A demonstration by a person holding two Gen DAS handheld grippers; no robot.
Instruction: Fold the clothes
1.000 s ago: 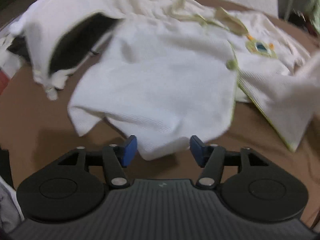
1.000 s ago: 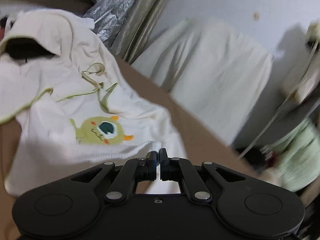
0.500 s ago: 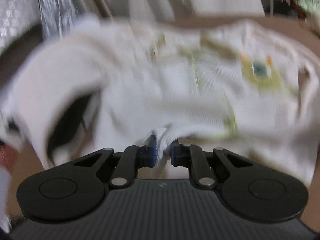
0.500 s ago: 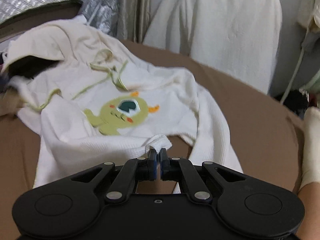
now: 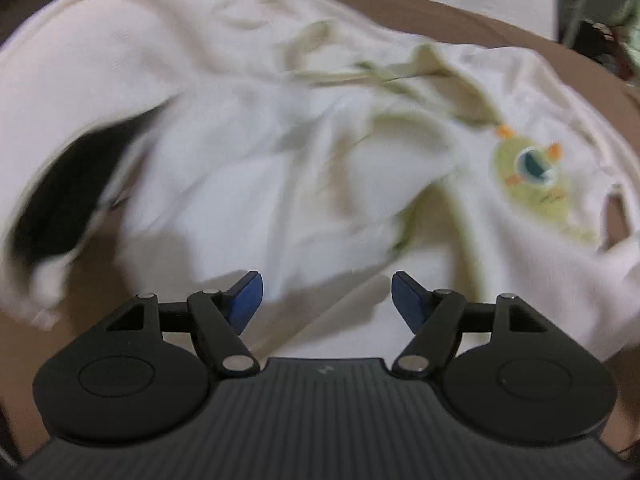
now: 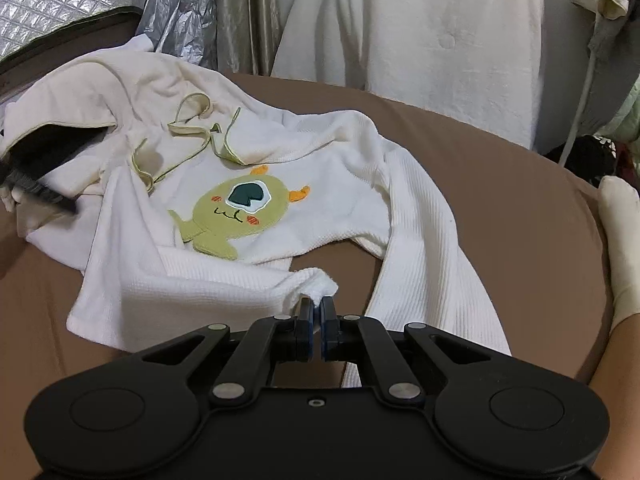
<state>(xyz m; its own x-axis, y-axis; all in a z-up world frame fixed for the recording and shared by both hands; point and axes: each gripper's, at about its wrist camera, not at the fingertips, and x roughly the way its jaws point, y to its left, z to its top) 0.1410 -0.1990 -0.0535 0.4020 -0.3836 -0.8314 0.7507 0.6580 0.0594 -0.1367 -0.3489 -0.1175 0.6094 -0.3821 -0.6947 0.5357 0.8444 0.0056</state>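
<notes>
Now the white hoodie (image 6: 280, 216) sprawls on the brown bed (image 6: 500, 208); right tongs (image 6: 316, 314) pinch its hem, left tongs (image 5: 327, 296) are opening above the fabric, gripping nothing.

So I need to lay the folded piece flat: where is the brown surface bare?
Bare brown surface lies right of the white hoodie, between its long sleeve and the white sock. A smaller patch sits under the hem. Left is crowded with bunched hood.
</notes>
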